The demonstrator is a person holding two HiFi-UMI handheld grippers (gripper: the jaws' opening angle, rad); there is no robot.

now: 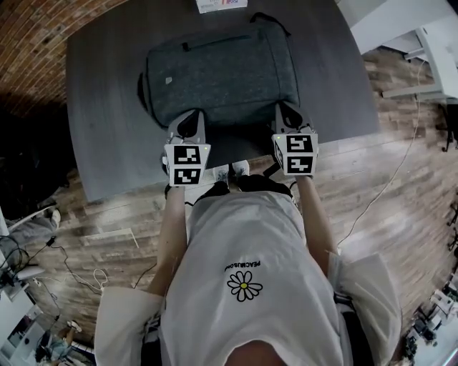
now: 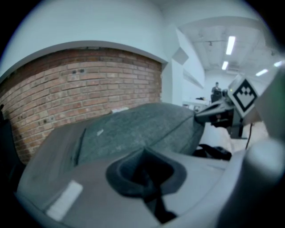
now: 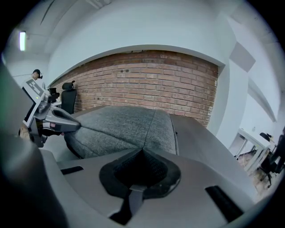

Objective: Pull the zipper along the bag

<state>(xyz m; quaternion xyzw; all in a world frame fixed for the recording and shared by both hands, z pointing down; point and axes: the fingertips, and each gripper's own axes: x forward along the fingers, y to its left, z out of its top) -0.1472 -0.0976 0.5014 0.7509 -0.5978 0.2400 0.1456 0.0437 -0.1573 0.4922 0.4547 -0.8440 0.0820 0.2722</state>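
- A brick wall [image 1: 28, 43] runs along the far left, beside a dark grey surface [image 1: 100, 107].
- The left tool [image 1: 189, 120] points away from the person at the near left corner of the backpack. Its marker cube [image 1: 187, 164] faces up towards the head camera.
- In the left gripper view the left tool [image 2: 144, 153] has its jaws pressed together with nothing between them. The grey fabric rises just beyond its tip. I cannot tell whether it touches the bag.
- The grey backpack [image 1: 222, 75] lies flat in the middle of the surface, its carry handle at the far end. A dark zipper line [image 1: 215, 43] runs left to right across its far part, well apart from both tools.
- A white paper [image 1: 222, 6] lies at the far edge of the surface, beyond the backpack.
- The right tool [image 1: 288, 113] points at the near right corner of the backpack, level with the left tool.
- In the right gripper view the right tool [image 3: 142, 153] also has its jaws fully together and holds nothing. The backpack [image 3: 124, 124] fills the view just ahead of it.
- A wooden floor [image 1: 401, 179] lies to the right of the surface.
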